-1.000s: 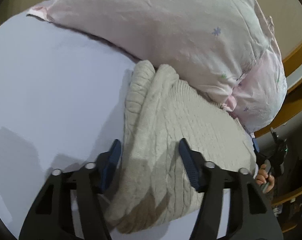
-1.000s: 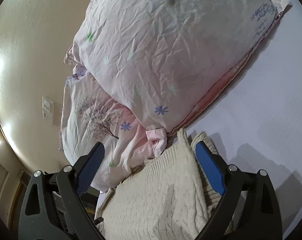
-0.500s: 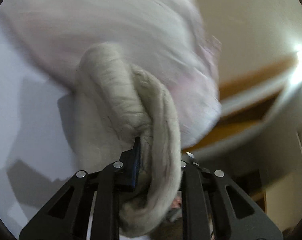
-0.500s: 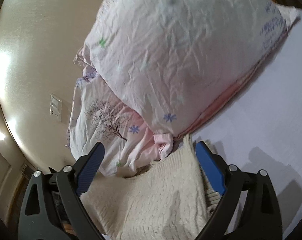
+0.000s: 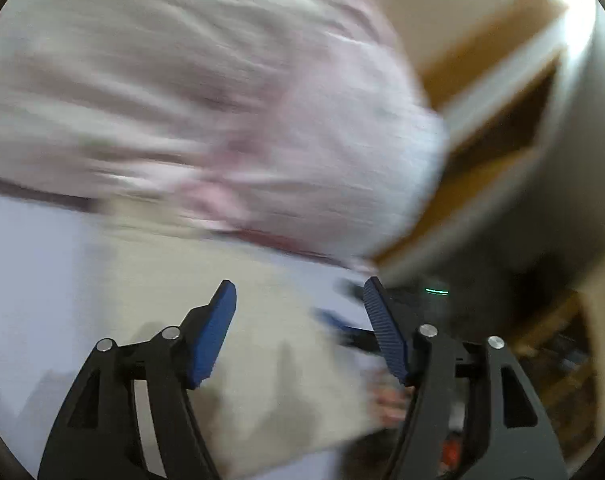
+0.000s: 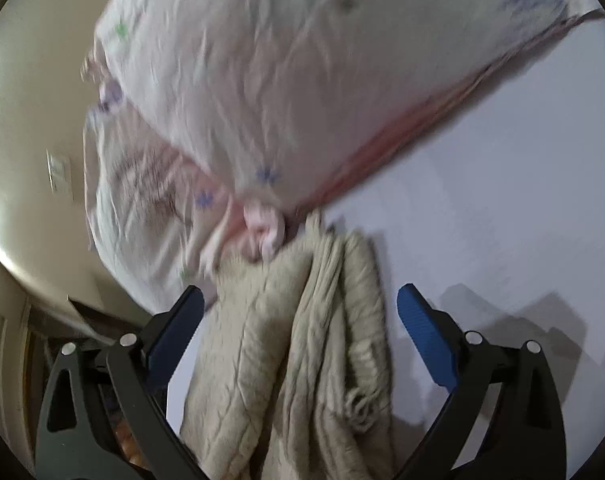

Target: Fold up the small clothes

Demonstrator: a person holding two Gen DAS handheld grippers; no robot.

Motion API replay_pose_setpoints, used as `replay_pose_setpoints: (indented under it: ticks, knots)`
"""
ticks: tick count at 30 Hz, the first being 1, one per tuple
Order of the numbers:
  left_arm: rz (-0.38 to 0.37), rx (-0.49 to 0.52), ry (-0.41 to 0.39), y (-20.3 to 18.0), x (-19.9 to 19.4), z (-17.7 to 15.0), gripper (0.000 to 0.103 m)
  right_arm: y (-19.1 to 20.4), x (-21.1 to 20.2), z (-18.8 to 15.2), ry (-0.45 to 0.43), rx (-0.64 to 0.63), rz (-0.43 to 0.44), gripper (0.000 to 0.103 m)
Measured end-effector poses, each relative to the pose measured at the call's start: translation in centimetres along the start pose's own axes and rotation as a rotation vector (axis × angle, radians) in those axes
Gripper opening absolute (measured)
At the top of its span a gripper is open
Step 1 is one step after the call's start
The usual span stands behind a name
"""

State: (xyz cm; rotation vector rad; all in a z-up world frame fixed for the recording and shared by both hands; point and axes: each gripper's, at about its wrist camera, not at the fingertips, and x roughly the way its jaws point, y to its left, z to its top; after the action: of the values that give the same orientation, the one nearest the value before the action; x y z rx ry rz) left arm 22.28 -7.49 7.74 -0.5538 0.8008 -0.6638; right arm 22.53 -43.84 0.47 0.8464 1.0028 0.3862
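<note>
A cream cable-knit sweater lies bunched in long folds on the pale lilac sheet, its far end touching the pink pillow. My right gripper is open, its blue pads either side of the sweater and above it. In the blurred left wrist view the sweater shows as a flat cream patch under my left gripper, which is open and empty. The other gripper's blue pad shows just beyond it.
A large pink flowered pillow fills the back, also blurred in the left wrist view. A cream wall with a switch plate is at left. A wooden bed frame and dark floor clutter lie to the right.
My left gripper was shut on a bunched fold of the sweater half a second ago; it has let go, opened and swung right. The sweater now lies more bunched between the right gripper's pads.
</note>
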Motion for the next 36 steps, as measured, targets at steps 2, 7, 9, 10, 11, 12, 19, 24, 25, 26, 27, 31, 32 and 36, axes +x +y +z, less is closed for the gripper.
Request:
replay_pose_setpoints:
  ticks: [2, 7, 9, 10, 11, 12, 19, 24, 25, 26, 27, 31, 32, 36]
  knots:
    - [0.132, -0.030, 0.043, 2.0, 0.2, -0.6, 0.069, 0.5, 1.2, -0.6, 0.049, -0.034, -0.038, 0.097]
    - [0.242, -0.052, 0.164, 4.3, 1.7, -2.7, 0.073, 1.5, 2.9, -1.6, 0.093, -0.085, -0.123, 0.098]
    - [0.246, -0.033, 0.195, 3.8, 2.4, -3.0, 0.080, 1.9, 3.2, -1.9, 0.096, -0.108, -0.136, 0.099]
    - [0.243, -0.026, 0.210, 3.6, 3.0, -3.4, 0.081, 2.1, 3.3, -2.2, 0.104, -0.120, -0.129, 0.099]
    - [0.240, -0.026, 0.219, 3.6, 3.4, -3.1, 0.081, 2.2, 3.4, -2.5, 0.109, -0.134, -0.124, 0.098]
    - [0.228, -0.033, 0.226, 3.7, 4.1, -3.1, 0.082, 2.5, 3.6, -2.6, 0.107, -0.144, -0.130, 0.094]
    - [0.113, -0.074, 0.194, 5.1, 1.6, -2.5, 0.042, 3.4, 4.0, -4.0, 0.143, -0.089, 0.095, 0.044]
    - [0.214, 0.084, 0.090, 4.7, -5.8, -1.5, 0.047, 7.5, 8.3, -6.7, 0.241, -0.194, 0.137, 0.050]
    - [0.285, 0.112, 0.086, 5.2, -6.4, -1.5, 0.051, 8.0, 9.2, -7.0, 0.252, -0.235, 0.070, 0.056]
    - [0.336, 0.121, 0.085, 5.5, -6.3, -1.6, 0.055, 8.6, 9.5, -7.2, 0.244, -0.281, -0.017, 0.062]
    - [0.409, 0.120, 0.087, 6.2, -6.4, -1.9, 0.055, 8.9, 8.8, -7.2, 0.213, -0.290, -0.040, 0.062]
    - [0.416, 0.114, -0.008, 6.5, -9.4, -3.2, 0.065, 10.7, 2.5, -7.5, 0.004, -0.296, 0.091, 0.063]
    - [0.412, 0.121, -0.039, 6.0, -10.1, -3.5, 0.066, 11.2, 2.1, -7.8, 0.020, -0.305, 0.112, 0.060]
    - [0.363, 0.169, -0.090, 4.4, -11.6, -4.5, 0.068, 12.9, 6.3, -9.5, 0.160, -0.351, -0.051, 0.041]
